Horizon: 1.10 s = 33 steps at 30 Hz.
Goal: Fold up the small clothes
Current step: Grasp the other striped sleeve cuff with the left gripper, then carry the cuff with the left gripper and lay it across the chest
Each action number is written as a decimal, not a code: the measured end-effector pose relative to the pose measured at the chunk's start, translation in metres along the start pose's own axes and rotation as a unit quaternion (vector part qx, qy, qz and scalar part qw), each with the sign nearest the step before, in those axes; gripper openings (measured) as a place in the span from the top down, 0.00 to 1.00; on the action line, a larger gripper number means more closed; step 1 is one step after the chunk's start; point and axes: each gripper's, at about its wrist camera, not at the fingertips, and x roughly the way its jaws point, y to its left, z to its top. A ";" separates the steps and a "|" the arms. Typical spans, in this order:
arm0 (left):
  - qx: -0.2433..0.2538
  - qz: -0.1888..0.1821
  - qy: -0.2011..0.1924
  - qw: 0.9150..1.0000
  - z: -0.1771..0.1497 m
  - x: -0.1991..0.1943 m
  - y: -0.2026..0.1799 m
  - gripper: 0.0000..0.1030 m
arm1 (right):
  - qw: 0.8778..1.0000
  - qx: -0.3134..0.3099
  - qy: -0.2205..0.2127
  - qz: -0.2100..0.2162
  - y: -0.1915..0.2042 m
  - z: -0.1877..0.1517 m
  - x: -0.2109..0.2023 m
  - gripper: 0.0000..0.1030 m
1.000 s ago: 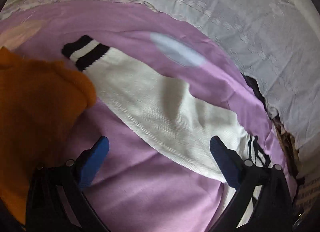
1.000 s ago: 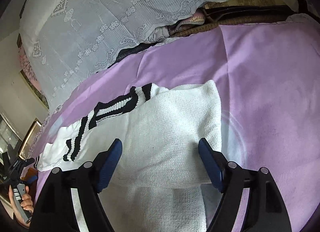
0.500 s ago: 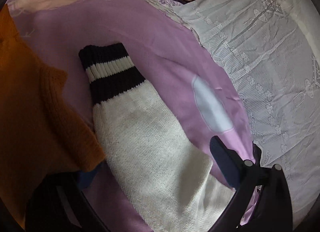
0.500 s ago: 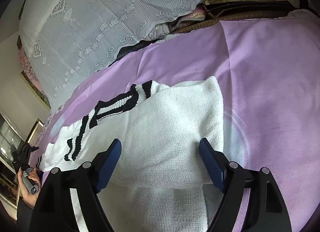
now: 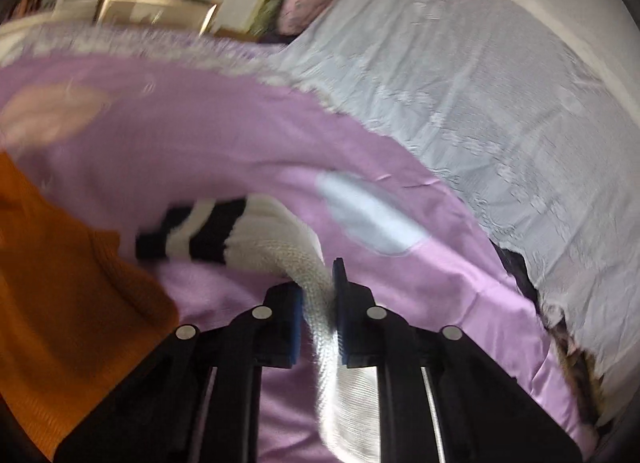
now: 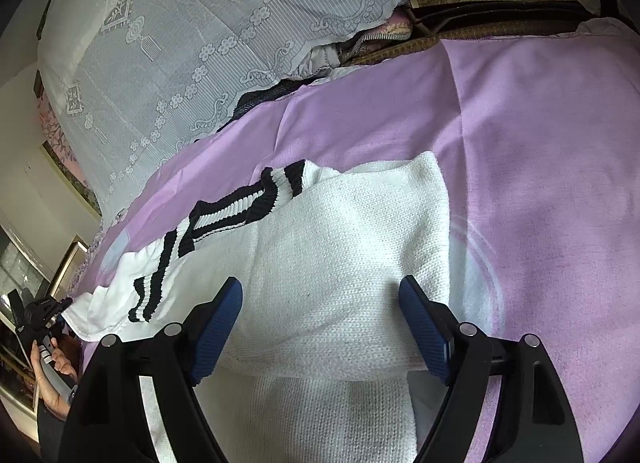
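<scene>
A white knit sweater (image 6: 340,247) with black-striped trim lies on the purple bedsheet (image 6: 540,167), its right side folded over the body. In the left wrist view my left gripper (image 5: 316,295) is shut on the sweater's white sleeve (image 5: 312,263), just below the black-and-white striped cuff (image 5: 192,231), and holds it bunched above the sheet (image 5: 200,143). My right gripper (image 6: 320,303) is open and empty, hovering over the folded white body of the sweater. The left gripper also shows small at the far left of the right wrist view (image 6: 40,315).
An orange knit garment (image 5: 52,283) lies at the left beside the sleeve. A white lace cover (image 6: 192,23) drapes over pillows along the sheet's far side, also seen in the left wrist view (image 5: 500,95). A framed picture (image 5: 152,11) stands beyond the bed.
My left gripper has closed on the sleeve near the cuff and lifted it off the sheet; it was open before. The right gripper has hardly moved.
</scene>
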 end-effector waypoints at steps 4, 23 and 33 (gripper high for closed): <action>0.105 -0.025 -0.032 0.994 -0.012 -0.024 -0.058 0.88 | 1.000 0.000 0.000 0.000 0.001 0.000 0.000 0.20; 0.415 -0.159 0.013 0.896 -0.179 -0.054 -0.235 0.88 | 1.000 0.004 0.002 0.004 0.001 0.001 0.002 0.19; 0.518 -0.185 -0.020 0.835 -0.234 -0.078 -0.261 0.88 | 1.000 0.012 0.004 0.013 -0.003 0.005 0.005 0.19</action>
